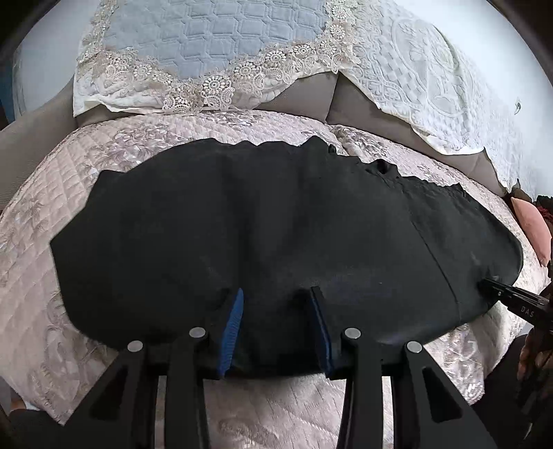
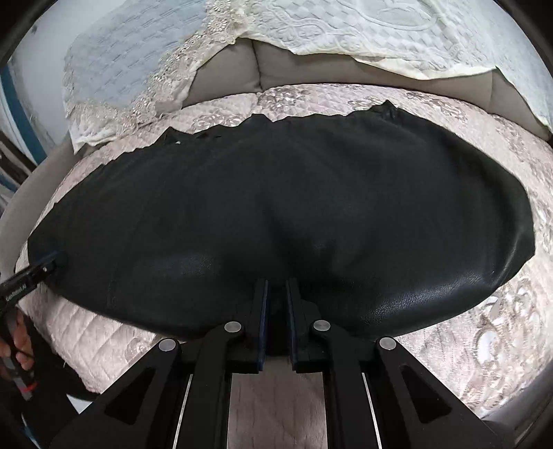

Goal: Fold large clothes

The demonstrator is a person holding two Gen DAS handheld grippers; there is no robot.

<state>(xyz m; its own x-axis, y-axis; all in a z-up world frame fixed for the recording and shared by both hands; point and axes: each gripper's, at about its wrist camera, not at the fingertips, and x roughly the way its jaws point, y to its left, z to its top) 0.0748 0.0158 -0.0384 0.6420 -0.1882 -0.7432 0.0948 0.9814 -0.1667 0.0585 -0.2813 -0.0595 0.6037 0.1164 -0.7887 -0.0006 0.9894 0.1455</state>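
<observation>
A large black leather-like garment (image 1: 276,214) lies spread flat on the pink quilted cover (image 1: 52,207); its far edge is wavy. My left gripper (image 1: 276,304) stands open at the garment's near edge, blue pads apart, black cloth lying loose between them. In the right wrist view the same garment (image 2: 276,193) fills the middle, and my right gripper (image 2: 277,293) is shut on a pinch of its near edge. Each gripper shows in the other's view: the right gripper (image 1: 497,293) at the garment's near right corner, the left gripper (image 2: 45,266) at its near left corner.
Behind the garment rises a grey sofa back (image 1: 304,93) draped with a cream lace throw (image 1: 414,69) and a blue-grey quilted panel (image 1: 207,31). A pink cushion (image 1: 528,224) sits at the far right. A person's hand (image 2: 20,342) holds the left gripper's handle.
</observation>
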